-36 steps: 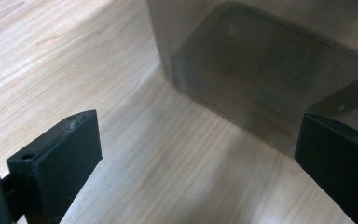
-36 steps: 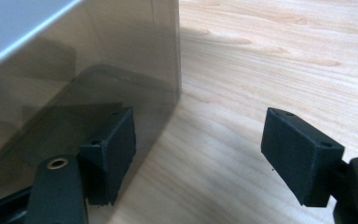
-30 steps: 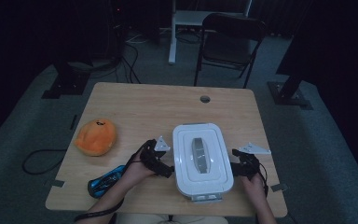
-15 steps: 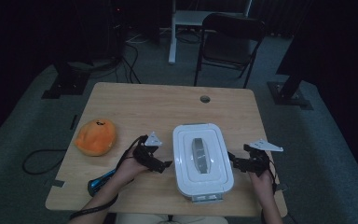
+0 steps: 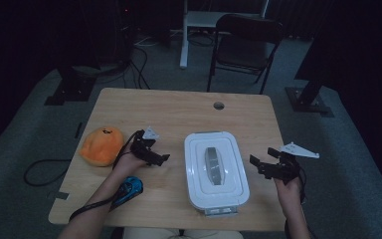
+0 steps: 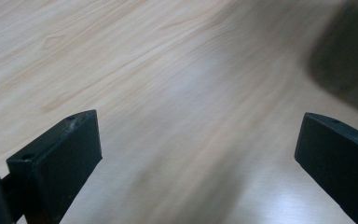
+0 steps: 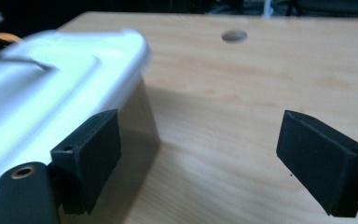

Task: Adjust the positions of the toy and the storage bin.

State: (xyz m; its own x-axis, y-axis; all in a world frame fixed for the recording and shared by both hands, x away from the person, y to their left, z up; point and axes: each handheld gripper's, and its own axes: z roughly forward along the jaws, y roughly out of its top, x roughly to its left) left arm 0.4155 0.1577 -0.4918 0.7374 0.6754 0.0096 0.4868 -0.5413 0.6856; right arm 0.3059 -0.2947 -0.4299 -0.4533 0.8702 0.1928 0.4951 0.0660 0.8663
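Box [image 5: 216, 169] sits near bench [image 5: 179, 107] front edge, lid on. Your left tool [image 5: 165, 158] and right tool [image 5: 253, 162] flank it, both released, right just opened. Likely rigid, slick plastic; take long sides.

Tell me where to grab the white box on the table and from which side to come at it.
Take the white box by its two long side edges, one gripper from each side. It lies flat with the lid on, long sides facing the left gripper and right gripper. Both are open, apart from it, already level with those edges.
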